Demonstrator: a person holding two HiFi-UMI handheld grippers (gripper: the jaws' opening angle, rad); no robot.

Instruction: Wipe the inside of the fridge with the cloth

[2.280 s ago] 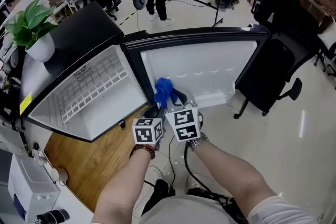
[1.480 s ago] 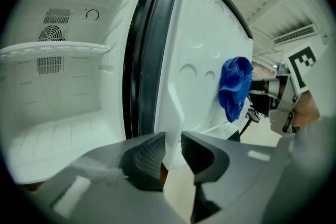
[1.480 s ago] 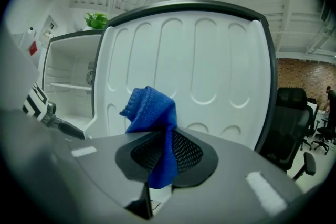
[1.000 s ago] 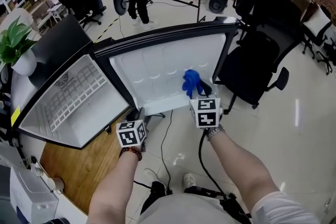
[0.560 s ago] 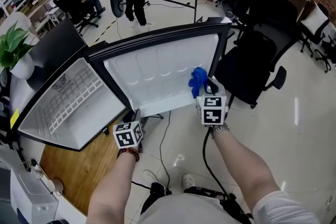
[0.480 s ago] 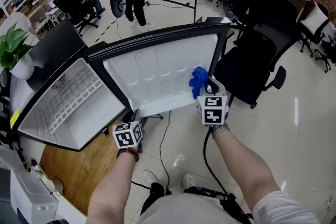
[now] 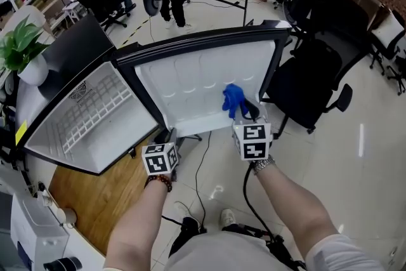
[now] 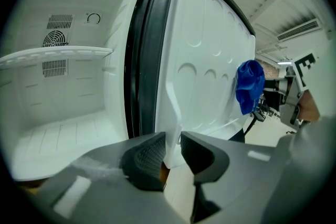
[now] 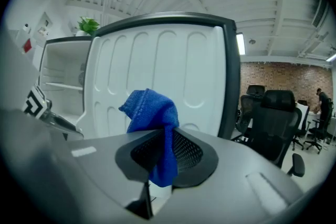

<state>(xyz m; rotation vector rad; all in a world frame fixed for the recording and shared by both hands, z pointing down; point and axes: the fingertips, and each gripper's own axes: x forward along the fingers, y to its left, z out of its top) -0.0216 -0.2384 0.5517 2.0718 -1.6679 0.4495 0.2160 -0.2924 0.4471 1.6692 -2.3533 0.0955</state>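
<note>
**Blue cloth on the fridge door**

The right gripper (image 9: 165, 153) holds the blue cloth (image 9: 152, 113) pinched tight between its jaws. The right gripper view shows this best: the cloth is bunched up above the jaws and a bit hangs below. The left gripper (image 8: 172, 150) is closed on the bottom edge of the white fridge door (image 8: 205, 60). Only the left gripper view shows that grip up close. It also shows the cloth up against the inside of the door, plus a shelf (image 8: 52, 54) and a fan grille (image 8: 56, 38) deep in the fridge (image 7: 127, 120). Only the head view shows the black office chair (image 7: 311, 82) beside the door. Half a second ago the cloth was right by the door's black right edge. Now it is further left, nearer the middle.
</note>
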